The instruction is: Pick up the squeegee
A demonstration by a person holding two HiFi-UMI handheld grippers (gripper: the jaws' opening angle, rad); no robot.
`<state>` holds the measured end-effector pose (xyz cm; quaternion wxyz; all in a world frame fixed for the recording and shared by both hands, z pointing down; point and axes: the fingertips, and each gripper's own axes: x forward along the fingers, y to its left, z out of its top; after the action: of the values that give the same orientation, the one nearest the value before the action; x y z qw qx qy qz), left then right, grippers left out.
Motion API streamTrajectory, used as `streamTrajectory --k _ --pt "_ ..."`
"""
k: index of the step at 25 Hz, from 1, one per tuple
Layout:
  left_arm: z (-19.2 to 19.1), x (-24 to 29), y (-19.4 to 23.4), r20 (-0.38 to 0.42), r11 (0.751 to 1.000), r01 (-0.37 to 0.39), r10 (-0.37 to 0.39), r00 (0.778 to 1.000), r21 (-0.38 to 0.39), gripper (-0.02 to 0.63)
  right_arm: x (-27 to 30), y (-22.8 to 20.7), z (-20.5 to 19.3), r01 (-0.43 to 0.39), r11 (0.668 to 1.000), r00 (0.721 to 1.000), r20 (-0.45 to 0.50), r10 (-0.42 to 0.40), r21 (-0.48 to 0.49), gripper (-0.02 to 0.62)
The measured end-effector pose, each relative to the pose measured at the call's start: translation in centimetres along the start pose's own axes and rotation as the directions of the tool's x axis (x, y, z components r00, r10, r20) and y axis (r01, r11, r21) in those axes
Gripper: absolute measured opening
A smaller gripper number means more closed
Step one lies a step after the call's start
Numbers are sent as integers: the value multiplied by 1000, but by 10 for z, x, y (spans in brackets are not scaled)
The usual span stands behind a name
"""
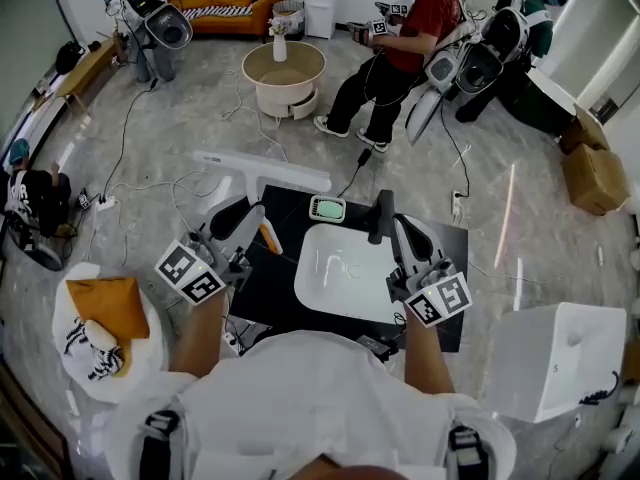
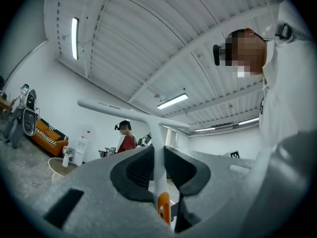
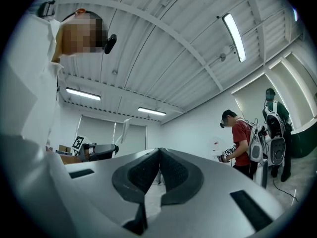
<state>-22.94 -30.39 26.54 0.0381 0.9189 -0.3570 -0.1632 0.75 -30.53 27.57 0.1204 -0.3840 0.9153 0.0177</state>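
Note:
The squeegee (image 1: pixel 262 172) is white, with a long T-shaped blade and an orange tip (image 1: pixel 270 238) at the handle's end. It is lifted above the black mat (image 1: pixel 285 293). My left gripper (image 1: pixel 246 220) is shut on its thin handle. In the left gripper view the handle (image 2: pixel 159 148) runs up between the two dark pads to the blade (image 2: pixel 124 110). My right gripper (image 1: pixel 381 214) hovers over the white board (image 1: pixel 350 273), shut with nothing in it. Its pads meet in the right gripper view (image 3: pixel 158 155), where the blade (image 3: pixel 125 131) shows at the left.
A small green-rimmed device (image 1: pixel 327 208) lies at the mat's far edge. A white box (image 1: pixel 560 363) stands at the right, and an orange cloth (image 1: pixel 110 303) rests on a seat at the left. Cables cross the floor. A person in red (image 1: pixel 410 38) sits beyond, near a round table (image 1: pixel 283 73).

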Motion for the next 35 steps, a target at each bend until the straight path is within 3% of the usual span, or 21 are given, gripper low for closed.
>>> streamTrajectory --k 10,17,35 --pt "-15 -9 15 1 993 -90 90 996 77 77 -1 -2 -10 32 999 999 -22 -32 10 14" --pt "-24 -16 10 -33 986 -101 107 994 136 77 -2 4 -17 29 1000 998 -48 -28 11 14" --pt "-32 -24 9 -52 971 -176 187 981 162 77 -11 -1 -34 79 997 991 -106 -78 1 14"
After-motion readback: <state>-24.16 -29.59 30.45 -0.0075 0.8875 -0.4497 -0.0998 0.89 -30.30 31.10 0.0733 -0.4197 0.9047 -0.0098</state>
